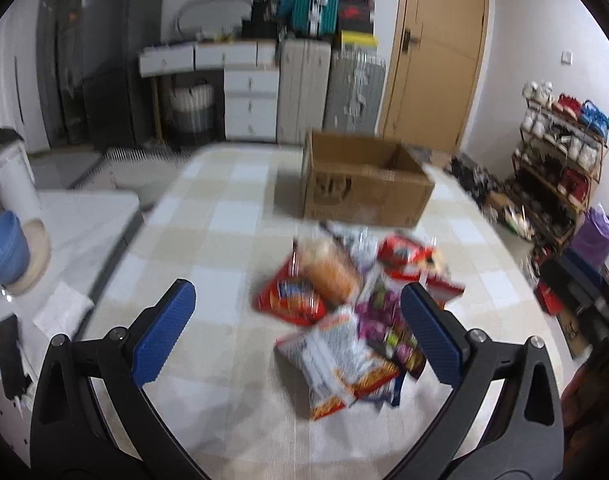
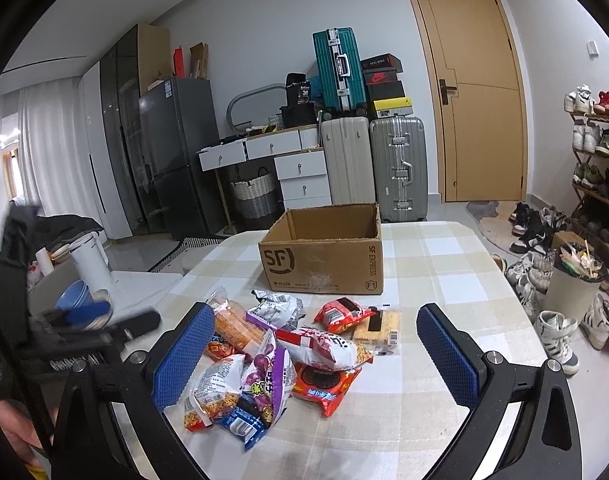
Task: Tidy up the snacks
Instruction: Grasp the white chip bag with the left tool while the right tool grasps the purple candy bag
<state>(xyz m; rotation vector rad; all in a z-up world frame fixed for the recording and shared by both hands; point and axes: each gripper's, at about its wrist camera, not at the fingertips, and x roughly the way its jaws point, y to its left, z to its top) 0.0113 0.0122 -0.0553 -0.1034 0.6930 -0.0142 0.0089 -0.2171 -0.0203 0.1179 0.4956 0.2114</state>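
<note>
Both my tongs, left gripper (image 1: 298, 312) and right gripper (image 2: 314, 332), spread, empty; snack pile (image 2: 280, 356) heaped before open box (image 2: 324, 256), probably its destination

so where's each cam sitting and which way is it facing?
Left wrist: on the left gripper, above the table, facing the snack pile and cardboard box; both blue fingers show, open.
Right wrist: on the right gripper, same heading, sharper; open fingers show.
Shared: snacks, box, suitcases, door.
</note>
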